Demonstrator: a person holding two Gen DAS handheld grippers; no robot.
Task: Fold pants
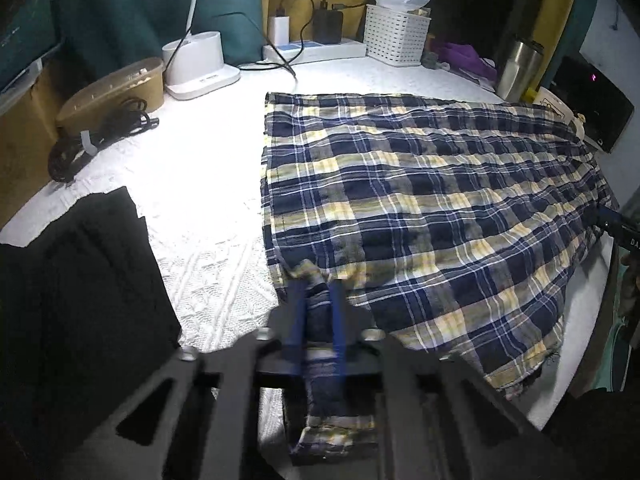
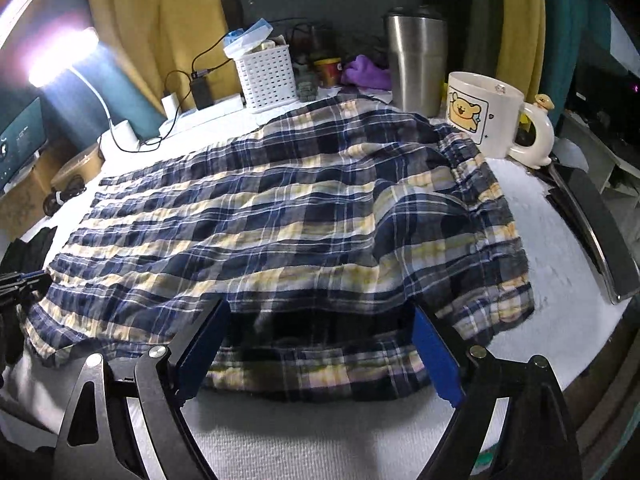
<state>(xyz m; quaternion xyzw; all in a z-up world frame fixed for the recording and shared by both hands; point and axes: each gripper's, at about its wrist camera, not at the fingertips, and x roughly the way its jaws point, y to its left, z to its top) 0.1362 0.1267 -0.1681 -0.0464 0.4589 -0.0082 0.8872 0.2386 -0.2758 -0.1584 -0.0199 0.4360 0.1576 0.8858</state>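
Observation:
The plaid pants point(image 1: 420, 208) in navy, yellow and white lie spread on the white textured table cover point(image 1: 208, 216). My left gripper point(image 1: 316, 284) is shut on the pants' near hem corner; cloth is bunched between its blue fingers point(image 1: 295, 312). In the right wrist view the pants point(image 2: 280, 220) fill the middle, with the gathered waistband at the right. My right gripper point(image 2: 318, 312) is open, its blue pads point(image 2: 204, 344) wide apart on either side of the pants' near edge. The left gripper also shows in the right wrist view point(image 2: 24, 280), at the left edge of the cloth.
A dark folded garment point(image 1: 84, 280) lies at the left. At the back stand a lamp base point(image 1: 196, 64), a power strip point(image 1: 316, 50), a white basket point(image 2: 266, 78), a steel tumbler point(image 2: 416, 64) and a bear mug point(image 2: 484, 116) touching the pants. A dark flat object point(image 2: 592, 220) lies at the right.

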